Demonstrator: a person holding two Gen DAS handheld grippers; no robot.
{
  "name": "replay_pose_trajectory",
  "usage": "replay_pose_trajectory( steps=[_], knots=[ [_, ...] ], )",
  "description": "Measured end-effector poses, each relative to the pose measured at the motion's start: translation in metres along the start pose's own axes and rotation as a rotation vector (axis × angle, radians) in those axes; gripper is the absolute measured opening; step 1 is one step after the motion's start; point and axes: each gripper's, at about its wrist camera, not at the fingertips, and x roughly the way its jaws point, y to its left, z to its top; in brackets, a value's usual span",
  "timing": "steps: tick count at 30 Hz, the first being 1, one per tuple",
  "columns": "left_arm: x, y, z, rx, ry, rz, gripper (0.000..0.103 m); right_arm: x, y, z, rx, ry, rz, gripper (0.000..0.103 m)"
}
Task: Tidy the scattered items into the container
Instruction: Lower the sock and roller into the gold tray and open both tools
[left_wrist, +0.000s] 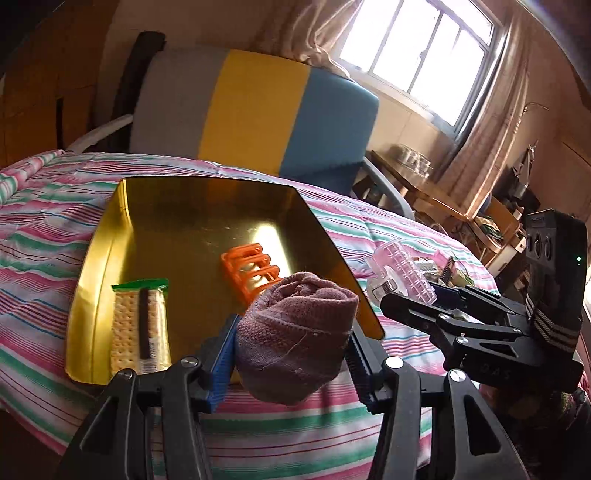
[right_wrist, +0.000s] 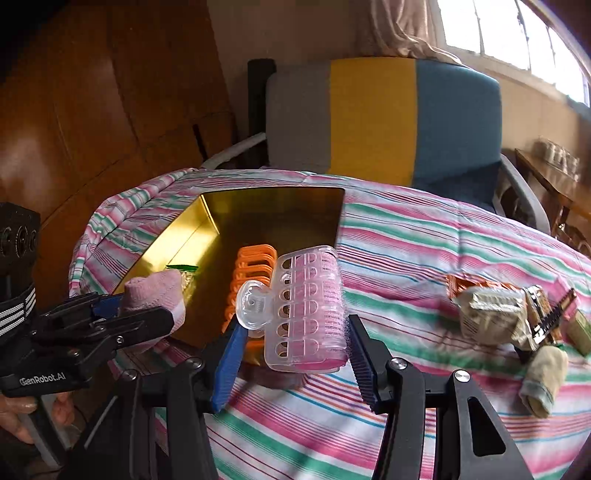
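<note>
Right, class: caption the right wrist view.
Right gripper carries a pink hair roller toward the gold tray.

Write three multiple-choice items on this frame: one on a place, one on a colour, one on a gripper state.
1. Where does the cracker packet lie?
A. in the gold tray
B. on the armchair
C. on the floor

2. What colour is the hair clip in the tray?
A. blue
B. orange
C. white

3. What does the right hand-held gripper hold?
A. nothing
B. a spoon
C. a pink hair roller

Key: 1 A, it rests on the tray floor; 2 B, plainly orange; 3 C, its pads clamp the roller.
</note>
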Motion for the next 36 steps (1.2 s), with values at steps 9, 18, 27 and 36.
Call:
replay_pose_trajectory(
  steps=[9, 18, 27, 36],
  knots=[
    [0.032, 0.027, 0.011, 0.008, 0.055, 0.096, 0.055, 0.074, 0.015, 0.035, 0.029, 0.091, 0.007, 0.054],
    [0.051, 0.039, 0.011, -0.002, 0.095, 0.130, 0.055, 0.120, 0.004, 0.045, 0.088, 0.187, 0.034, 0.055],
    [0.046, 0.046, 0.008, -0.040, 0.088, 0.142, 0.060, 0.121, 0.011, 0.044, 0.059, 0.171, 0.073, 0.085],
    [0.020, 0.035, 0.006, -0.044, 0.033, 0.124, 0.067, 0.088, 0.009, 0.040, 0.087, 0.085, 0.088, 0.103]
  ],
)
